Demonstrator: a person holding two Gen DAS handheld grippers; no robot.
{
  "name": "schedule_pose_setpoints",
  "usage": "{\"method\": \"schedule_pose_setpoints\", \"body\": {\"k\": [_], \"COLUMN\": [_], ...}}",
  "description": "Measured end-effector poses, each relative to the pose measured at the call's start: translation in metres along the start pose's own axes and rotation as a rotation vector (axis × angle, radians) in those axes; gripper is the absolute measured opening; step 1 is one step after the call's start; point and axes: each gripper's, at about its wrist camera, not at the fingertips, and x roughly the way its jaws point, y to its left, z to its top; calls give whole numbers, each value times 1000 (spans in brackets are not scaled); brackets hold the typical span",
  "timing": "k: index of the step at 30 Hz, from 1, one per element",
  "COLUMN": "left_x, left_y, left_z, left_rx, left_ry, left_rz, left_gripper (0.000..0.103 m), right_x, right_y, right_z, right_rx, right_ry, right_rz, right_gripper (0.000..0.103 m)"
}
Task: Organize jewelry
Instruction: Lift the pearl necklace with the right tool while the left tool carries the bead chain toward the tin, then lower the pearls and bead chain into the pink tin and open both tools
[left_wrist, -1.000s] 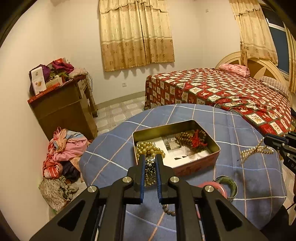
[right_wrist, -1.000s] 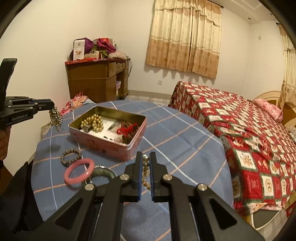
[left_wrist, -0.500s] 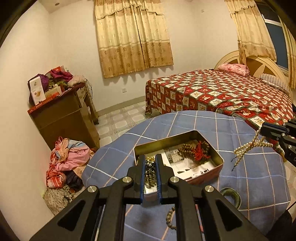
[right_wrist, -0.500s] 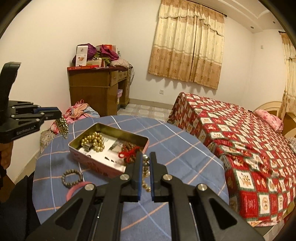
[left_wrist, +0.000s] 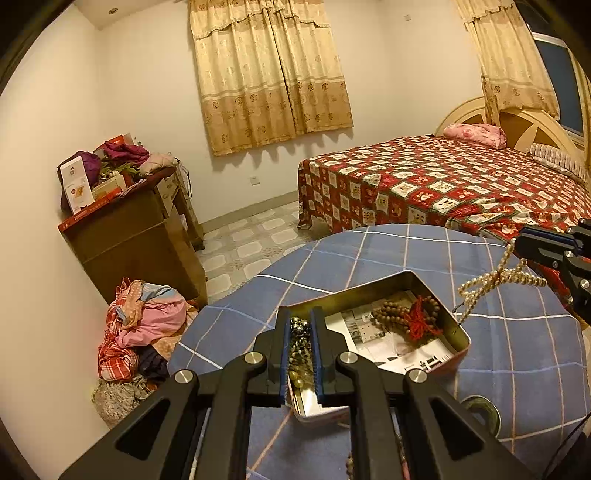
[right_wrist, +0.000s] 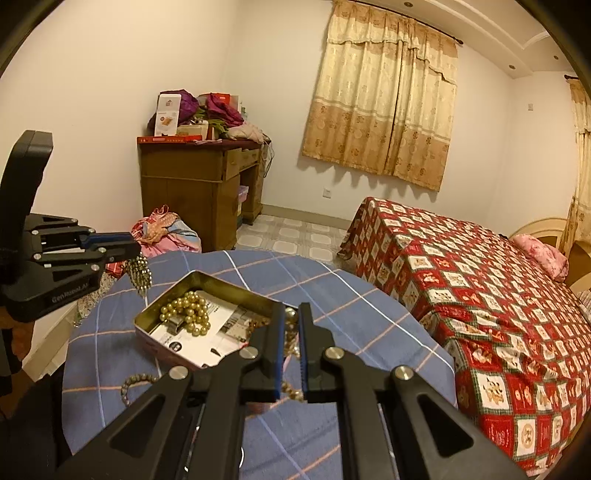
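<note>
Up above the round table (left_wrist: 517, 369), both grippers hang over the tin (left_wrist: 458, 345), which sits near the table's middle with bare checked cloth all round it and free cloth out to the far edge. The left gripper (left_wrist: 301, 325) is nearly closed on a dark metal-bead chain (left_wrist: 300, 343); from the right wrist view that chain (right_wrist: 140, 275) dangles straight down beyond the tin's left corner, over the cloth near the table edge. The right gripper (right_wrist: 291, 321) is pinched narrow on a pearl strand (left_wrist: 491, 282), whose loops droop slantwise toward the tin's right corner, the lowest end just at the rim. In the tin lie a heap of gold beads (right_wrist: 186, 312), a brown bead string (left_wrist: 402, 321) with a red tassel, and printed paper. A bead bracelet (right_wrist: 135, 382) lies on the cloth in front of the tin, partly hidden by the right gripper's frame. A green bangle (left_wrist: 480, 406) shows half, cut off by the left gripper's arm. The tin's near wall is hidden behind both frames. Beyond the table stand a bed (right_wrist: 480, 295), a cabinet (right_wrist: 192, 192) and a clothes pile (left_wrist: 144, 325) on the floor.
</note>
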Motion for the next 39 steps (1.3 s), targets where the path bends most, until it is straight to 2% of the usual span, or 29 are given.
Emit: {"method": "schedule_pose_setpoints", "body": {"k": [15,39], "left_x": [36,89], "left_y": [3,0], "left_z": [3,-9], "left_rx": [-1,-9], "left_ry": [37,118], "left_rz": [30,40], "left_gripper": [9,9], "right_x": [33,83], "right_y": [10,10], "right_z": [9,1], "right_rx": [-8,9], "right_ry": [27,112], "right_rz": [0,-34], "right_gripper": [8,8]}}
